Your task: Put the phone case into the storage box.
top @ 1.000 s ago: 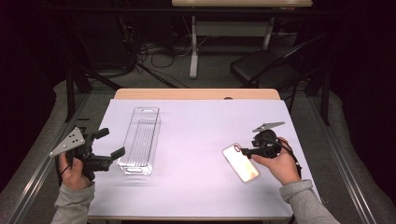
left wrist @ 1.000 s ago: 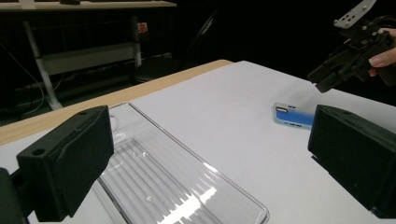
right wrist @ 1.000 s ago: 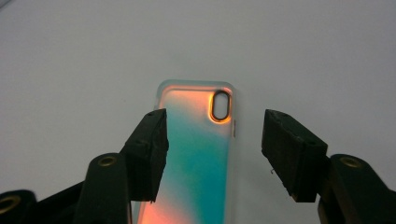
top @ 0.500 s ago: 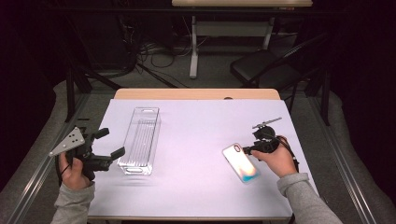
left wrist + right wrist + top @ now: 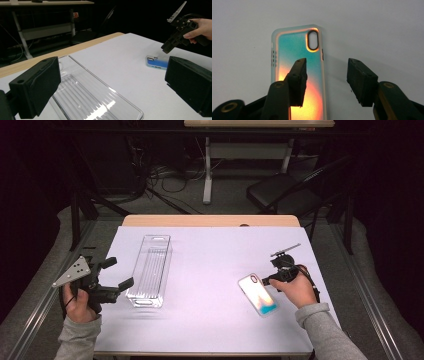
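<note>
The phone case [image 5: 298,75] lay flat on the surface [image 5: 374,30]; the right gripper [image 5: 325,82] was held above its edge, fingers [image 5: 298,82] apart, just closing.

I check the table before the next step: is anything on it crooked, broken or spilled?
Nothing stands out. The phone case lies flat on the table, unbroken, at a slant to its edges. The clear tray stands level and holds nothing. The right gripper hangs open over the case's edge, its jaws having just been closing. No spill.
</note>
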### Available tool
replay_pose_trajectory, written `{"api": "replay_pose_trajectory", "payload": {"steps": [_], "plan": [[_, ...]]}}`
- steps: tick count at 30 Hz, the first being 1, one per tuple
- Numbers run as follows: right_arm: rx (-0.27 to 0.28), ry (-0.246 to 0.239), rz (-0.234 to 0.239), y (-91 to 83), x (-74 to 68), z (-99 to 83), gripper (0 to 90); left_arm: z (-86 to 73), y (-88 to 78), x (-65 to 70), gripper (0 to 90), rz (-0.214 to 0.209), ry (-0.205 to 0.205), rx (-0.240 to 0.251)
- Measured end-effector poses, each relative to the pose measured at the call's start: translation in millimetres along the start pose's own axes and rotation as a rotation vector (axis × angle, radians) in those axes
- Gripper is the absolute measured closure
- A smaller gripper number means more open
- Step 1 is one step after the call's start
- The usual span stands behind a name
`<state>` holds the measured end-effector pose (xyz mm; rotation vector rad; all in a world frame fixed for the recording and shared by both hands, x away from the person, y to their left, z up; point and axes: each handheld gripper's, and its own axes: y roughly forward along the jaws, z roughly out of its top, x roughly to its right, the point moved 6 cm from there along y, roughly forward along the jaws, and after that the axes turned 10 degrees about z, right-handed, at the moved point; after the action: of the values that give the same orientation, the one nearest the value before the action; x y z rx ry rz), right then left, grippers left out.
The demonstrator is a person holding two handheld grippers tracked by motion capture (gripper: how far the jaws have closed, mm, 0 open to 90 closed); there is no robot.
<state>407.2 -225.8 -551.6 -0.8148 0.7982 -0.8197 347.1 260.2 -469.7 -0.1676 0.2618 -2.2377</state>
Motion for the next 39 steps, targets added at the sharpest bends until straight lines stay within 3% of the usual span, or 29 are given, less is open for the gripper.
{"api": "replay_pose_trajectory", "payload": {"steps": [10, 27, 29, 34, 39], "plan": [[-0.04, -0.013, -0.047, -1.3, -0.9, 1.7, 55.4, -0.3, 0.3, 0.0, 0.6, 0.001, 0.0, -0.005], [-0.047, -0.003, -0.017, 0.4, -7.0, 6.3, 65.1, 0.0, 0.4, 0.1, 0.6, 0.0, -0.003, -0.003], [-0.058, -0.015, -0.024, 0.5, -7.2, 7.0, 65.3, 0.0, 0.5, 0.2, 0.6, -0.001, -0.003, -0.003], [-0.07, 0.01, -0.025, 3.5, -9.9, 7.4, 65.8, 0.0, 0.5, 0.3, 0.6, -0.001, -0.003, -0.003], [-0.101, -0.016, -0.019, 8.0, -11.1, 6.7, 68.0, -0.1, 0.6, 0.2, 0.6, -0.001, -0.004, -0.003]]}}
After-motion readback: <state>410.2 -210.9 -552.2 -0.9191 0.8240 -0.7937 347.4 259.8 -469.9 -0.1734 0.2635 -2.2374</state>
